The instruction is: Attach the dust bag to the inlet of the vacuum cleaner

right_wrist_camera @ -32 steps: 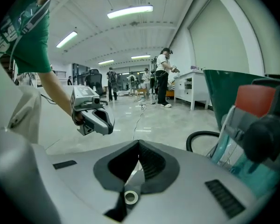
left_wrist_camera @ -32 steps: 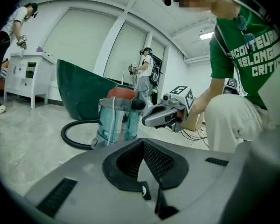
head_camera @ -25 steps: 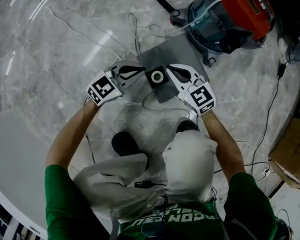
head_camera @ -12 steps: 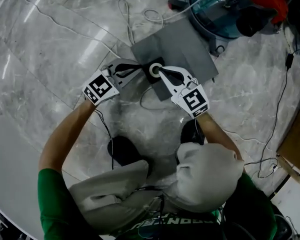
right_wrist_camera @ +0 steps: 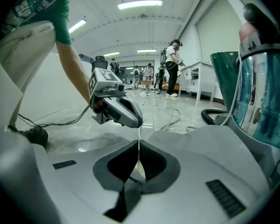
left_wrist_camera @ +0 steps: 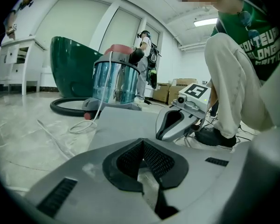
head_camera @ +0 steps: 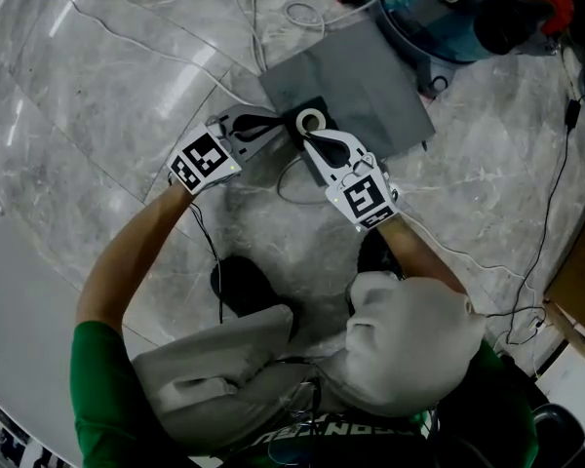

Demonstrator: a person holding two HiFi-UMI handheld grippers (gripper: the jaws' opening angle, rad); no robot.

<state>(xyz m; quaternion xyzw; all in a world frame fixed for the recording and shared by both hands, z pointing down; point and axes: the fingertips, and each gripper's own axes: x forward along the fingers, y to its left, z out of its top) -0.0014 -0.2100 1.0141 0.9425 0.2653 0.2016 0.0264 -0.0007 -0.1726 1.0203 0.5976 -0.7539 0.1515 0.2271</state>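
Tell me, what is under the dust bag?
The dust bag lies flat on the marble floor. A white cord runs up to its edge; whether it goes on beneath is covered.

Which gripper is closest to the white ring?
The right gripper: its tips sit right by the ring on the grey bag. The left gripper reaches only the black patch's edge.

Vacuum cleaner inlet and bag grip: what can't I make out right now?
- Inlet: the vacuum cleaner is cut off by the head view's top edge; both gripper views show only its tank.
- Grip: the left gripper has its jaws together, but its pads hide whether they pinch the dust bag collar.
- Ring: the right gripper tip covers the near edge of the collar ring in the head view.
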